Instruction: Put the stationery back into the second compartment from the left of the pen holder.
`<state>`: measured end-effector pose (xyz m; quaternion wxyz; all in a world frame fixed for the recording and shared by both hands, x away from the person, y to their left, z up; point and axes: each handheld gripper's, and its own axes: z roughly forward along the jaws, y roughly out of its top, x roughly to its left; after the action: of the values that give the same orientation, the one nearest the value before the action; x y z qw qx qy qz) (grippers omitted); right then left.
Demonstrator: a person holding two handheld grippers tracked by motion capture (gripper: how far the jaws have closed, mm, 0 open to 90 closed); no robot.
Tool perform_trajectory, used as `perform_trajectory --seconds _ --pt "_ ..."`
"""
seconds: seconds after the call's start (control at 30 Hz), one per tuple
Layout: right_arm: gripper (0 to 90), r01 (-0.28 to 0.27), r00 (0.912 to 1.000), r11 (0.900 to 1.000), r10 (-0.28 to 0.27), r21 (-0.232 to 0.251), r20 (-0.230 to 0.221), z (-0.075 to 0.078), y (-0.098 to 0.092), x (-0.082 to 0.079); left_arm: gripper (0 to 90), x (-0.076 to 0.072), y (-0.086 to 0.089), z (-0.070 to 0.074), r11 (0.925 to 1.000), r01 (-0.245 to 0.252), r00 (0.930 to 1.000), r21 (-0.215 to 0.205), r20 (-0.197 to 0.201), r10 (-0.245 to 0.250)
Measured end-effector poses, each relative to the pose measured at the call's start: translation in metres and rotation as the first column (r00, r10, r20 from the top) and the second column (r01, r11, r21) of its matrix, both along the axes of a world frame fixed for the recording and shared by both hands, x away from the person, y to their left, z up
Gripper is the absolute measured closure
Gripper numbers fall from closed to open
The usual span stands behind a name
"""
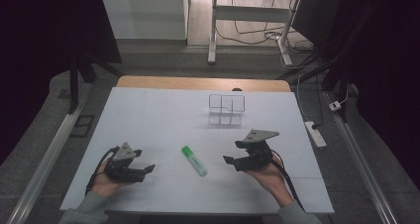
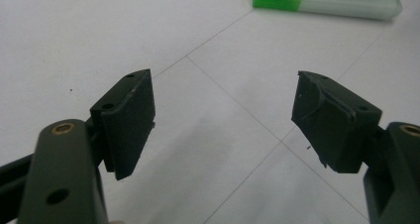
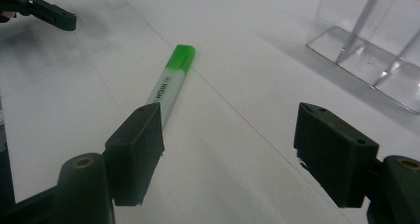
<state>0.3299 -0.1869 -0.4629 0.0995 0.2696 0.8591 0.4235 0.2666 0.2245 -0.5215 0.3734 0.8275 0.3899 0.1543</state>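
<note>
Both pairs of jaws stand wide open, with nothing between them. On the left gripper [image 1: 143, 170] and on the right gripper [image 1: 234, 152] the black pads touch nothing — just white bench shows in the gap.

One green highlighter [image 1: 193, 160] lies flat on the white bench [image 1: 158, 115], between the two grippers. Its green cap end points toward the far side. It is nearer to the right gripper, whose jaws point at it from the side. In the right gripper view the pen [image 3: 170, 82] lies just past the left-hand pad, not between the pads.

One clear plastic holder [image 1: 227, 109] with small compartments stands farther back, well apart from the pen and from both grippers.

Lots of open room is all around the pen. The near edge of the bench is by the person's wrists, and the pen is well away from every edge — nothing sits close enough to bump.

Count: two grippers, one highlighter, one clear holder.
</note>
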Motion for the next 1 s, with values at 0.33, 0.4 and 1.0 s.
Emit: perform_trajectory --seconds 0.33,0.4,1.0 --pt "27.0 -0.033 0.9992 0.999 0.032 -0.038 -0.026 0.002 0.031 0.006 24.5 0.000 0.002 0.000 1.0000 -0.005 1.0000 0.001 0.001 0.005" --pt "27.1 -0.035 0.9990 0.998 0.033 -0.060 -0.032 0.000 0.037 0.008 24.5 0.000 0.002 0.000 1.0000 -0.005 1.0000 0.001 0.003 0.005" --pt "27.1 -0.077 0.9938 0.991 0.068 -0.107 -0.088 -0.015 0.077 0.020 24.4 0.001 0.002 -0.001 1.0000 -0.001 1.0000 0.005 0.001 0.001"
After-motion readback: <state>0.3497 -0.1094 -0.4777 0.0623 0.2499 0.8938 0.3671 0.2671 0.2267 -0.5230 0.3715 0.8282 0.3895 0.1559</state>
